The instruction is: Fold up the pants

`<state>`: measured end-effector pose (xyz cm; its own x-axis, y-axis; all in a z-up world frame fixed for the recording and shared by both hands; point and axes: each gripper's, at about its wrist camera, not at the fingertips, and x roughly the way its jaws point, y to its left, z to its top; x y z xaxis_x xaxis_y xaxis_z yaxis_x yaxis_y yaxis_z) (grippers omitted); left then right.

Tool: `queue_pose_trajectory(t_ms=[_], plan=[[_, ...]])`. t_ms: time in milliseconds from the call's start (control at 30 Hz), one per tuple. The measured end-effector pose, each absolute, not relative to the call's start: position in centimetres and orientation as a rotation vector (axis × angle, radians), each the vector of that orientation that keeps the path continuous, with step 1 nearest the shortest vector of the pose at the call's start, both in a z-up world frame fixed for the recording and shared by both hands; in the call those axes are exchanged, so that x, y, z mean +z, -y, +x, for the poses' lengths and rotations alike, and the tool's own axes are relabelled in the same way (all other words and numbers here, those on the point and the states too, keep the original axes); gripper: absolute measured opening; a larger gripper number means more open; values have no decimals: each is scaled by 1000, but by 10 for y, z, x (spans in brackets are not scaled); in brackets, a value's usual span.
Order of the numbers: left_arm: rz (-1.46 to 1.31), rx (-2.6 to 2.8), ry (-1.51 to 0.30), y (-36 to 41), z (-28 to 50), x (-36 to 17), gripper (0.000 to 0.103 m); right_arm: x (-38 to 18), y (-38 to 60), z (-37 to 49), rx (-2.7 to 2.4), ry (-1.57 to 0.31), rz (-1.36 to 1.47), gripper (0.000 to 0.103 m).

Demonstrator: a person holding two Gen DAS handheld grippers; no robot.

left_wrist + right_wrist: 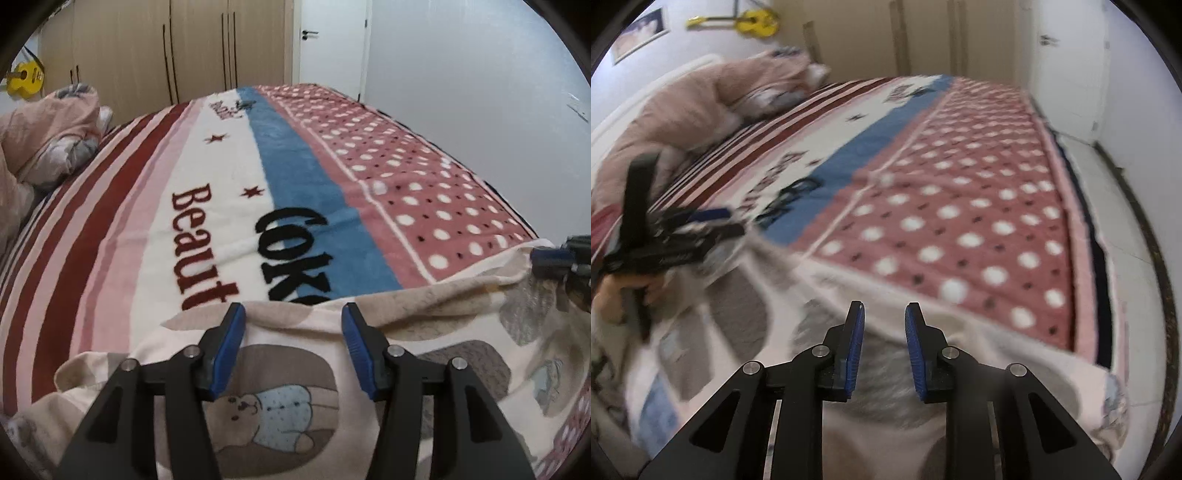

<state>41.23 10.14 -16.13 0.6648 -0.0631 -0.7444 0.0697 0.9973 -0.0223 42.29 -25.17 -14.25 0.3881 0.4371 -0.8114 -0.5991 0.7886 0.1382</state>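
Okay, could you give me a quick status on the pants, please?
Left gripper open, right gripper open, nothing pinched. Pants lying on the blanket under both. Nothing in the way.

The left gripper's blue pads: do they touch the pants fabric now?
Apart. In the left wrist view the left gripper stands open; its pads flank the pants with cloth showing free between them.

left wrist: close, angled down over pants (288, 369) | right wrist: same | shared: blanket (295, 177), wardrobe (147, 48)

right gripper (884, 314) parted above pants (879, 373).
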Motion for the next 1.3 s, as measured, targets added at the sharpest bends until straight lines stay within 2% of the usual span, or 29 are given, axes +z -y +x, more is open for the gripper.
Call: queue_pose_trajectory(t_ms=[167, 333, 467, 567, 700, 800, 1067, 1133, 1300], plan=[[-5, -92, -845, -102, 408, -163, 52, -166, 242, 421, 661, -1042, -217, 17], [-14, -97, -824, -103, 403, -158, 55, -167, 245, 442, 550, -1001, -211, 19], [13, -126, -782, -87, 386, -140, 60, -157, 260, 440, 518, -948, -217, 35], [6, -157, -759, -67, 374, -125, 60, -141, 289, 425, 500, -915, -189, 38], [-13, -188, -721, -33, 360, -110, 68, -120, 345, 398, 437, -895, -171, 50], [-42, -207, -710, -8, 353, -108, 69, -112, 393, 372, 379, -890, -176, 56], [-59, -193, -750, 39, 345, -121, 70, -131, 497, 323, 330, -950, -40, 61], [-56, -188, -766, 45, 343, -125, 70, -137, 505, 309, 380, -950, -16, 65], [-48, -177, -795, 58, 339, -133, 70, -150, 503, 281, 504, -957, 35, 66]])
